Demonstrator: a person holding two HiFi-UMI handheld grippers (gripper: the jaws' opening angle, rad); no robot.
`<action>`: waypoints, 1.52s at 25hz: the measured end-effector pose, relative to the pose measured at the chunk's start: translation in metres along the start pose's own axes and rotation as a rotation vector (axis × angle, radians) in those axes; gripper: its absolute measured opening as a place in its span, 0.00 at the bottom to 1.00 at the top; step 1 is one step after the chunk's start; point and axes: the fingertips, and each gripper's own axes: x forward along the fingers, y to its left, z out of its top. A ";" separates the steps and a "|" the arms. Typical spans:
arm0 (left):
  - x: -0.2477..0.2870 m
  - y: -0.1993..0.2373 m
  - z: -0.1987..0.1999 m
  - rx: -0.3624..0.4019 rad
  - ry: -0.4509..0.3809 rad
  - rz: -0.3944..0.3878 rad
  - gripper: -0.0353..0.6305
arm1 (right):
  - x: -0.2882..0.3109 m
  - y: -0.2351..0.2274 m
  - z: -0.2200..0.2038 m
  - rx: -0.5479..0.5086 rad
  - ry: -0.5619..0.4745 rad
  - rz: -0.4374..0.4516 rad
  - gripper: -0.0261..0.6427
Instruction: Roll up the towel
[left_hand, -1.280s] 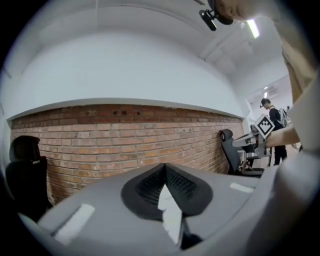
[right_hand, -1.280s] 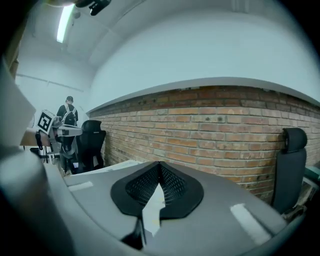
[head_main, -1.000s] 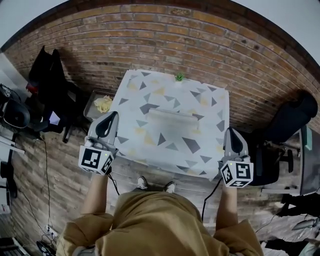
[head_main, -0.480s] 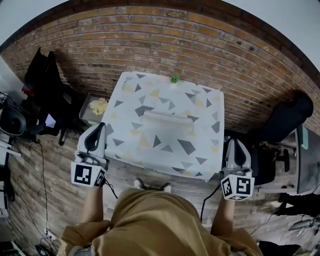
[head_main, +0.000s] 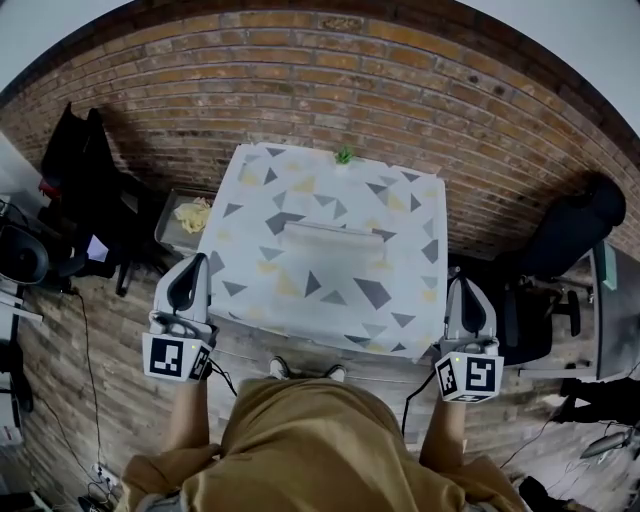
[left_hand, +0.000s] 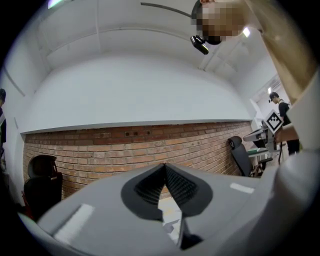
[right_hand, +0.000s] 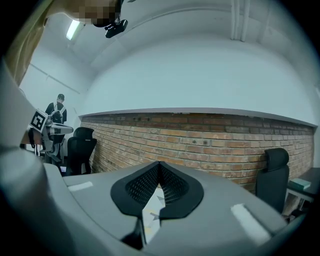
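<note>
Since a second ago: left gripper (head_main: 189, 273) drawn back off the table's (head_main: 262, 262) left edge, right gripper (head_main: 463, 292) barely shifted | head view: both grippers flank the near corners, pale towel (head_main: 333, 238) lies mid-table, well apart from both | left gripper view: jaws closed together, nothing between | right gripper view: jaws closed, empty, brick wall (right_hand: 210, 142) beyond

Status of the left gripper (head_main: 195, 262): held out ahead of the body on the person's left and pointing forward. Its jaws are closed tip to tip with nothing between them. The right gripper (head_main: 461, 285) is held out on the right, pointing forward, and is likewise closed and empty. The left forearm (head_main: 188, 412) and right forearm (head_main: 444, 438) extend roughly parallel and well apart. Both marker cubes face upward.
</note>
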 end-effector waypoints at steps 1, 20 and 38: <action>-0.001 0.000 0.001 0.000 0.000 -0.002 0.15 | 0.001 0.001 0.001 0.000 0.000 -0.001 0.04; 0.017 0.006 0.006 0.003 0.019 -0.043 0.15 | 0.028 0.015 -0.001 0.003 0.018 0.029 0.04; 0.031 0.015 -0.011 -0.009 0.016 -0.044 0.15 | 0.044 0.023 -0.001 -0.021 0.032 0.028 0.04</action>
